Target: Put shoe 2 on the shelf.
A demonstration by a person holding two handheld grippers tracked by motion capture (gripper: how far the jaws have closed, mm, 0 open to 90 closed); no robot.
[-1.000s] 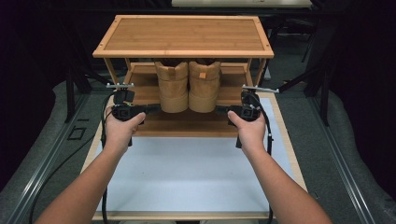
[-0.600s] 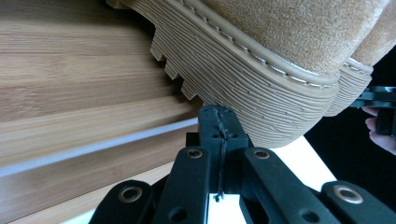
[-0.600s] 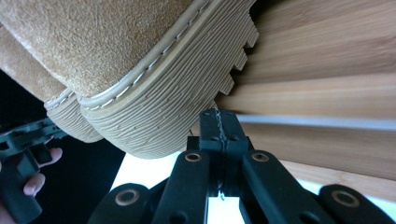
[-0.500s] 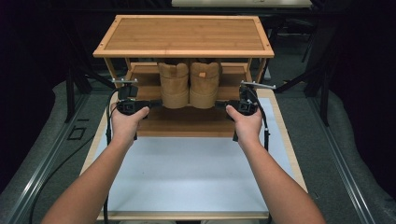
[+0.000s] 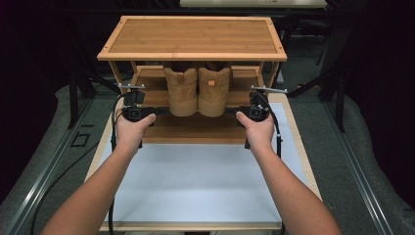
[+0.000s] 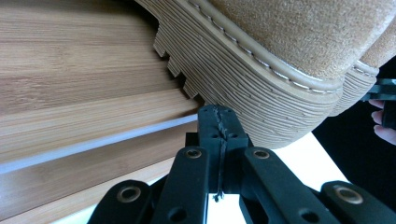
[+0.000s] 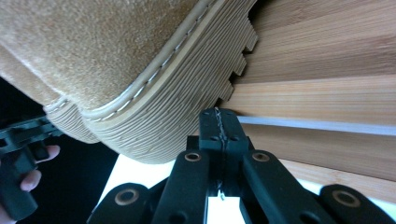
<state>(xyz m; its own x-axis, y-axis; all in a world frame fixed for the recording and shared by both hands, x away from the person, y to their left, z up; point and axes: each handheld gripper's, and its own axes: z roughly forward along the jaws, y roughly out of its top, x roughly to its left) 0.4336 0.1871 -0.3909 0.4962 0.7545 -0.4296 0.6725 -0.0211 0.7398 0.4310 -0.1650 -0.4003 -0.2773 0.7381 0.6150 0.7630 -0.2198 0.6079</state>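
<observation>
Tan suede boots, 2 of them side by side, stand on the lower shelf [image 5: 195, 128] of the bamboo 2-tier rack [image 5: 192, 36], heels toward the person: the left boot [image 5: 182, 93] and the right boot [image 5: 214, 92] touch along their inner sides. Their long axes run away from the person, front to back of the shelf. The left gripper [image 5: 157, 113] points inward at the outer sole edge of the left boot, and the right gripper [image 5: 232, 111] mirrors it at the right boot, so the pair lies between the 2 tools. Each tool has its jaws pressed together with nothing between them, tips at or just beside the ribbed rubber sole [image 6: 261, 98] [image 7: 154, 126]. Each hand is nearer its own boot. My guess is an inward squeeze or a slide of the pair comes next. Nothing else stands on either shelf.
</observation>
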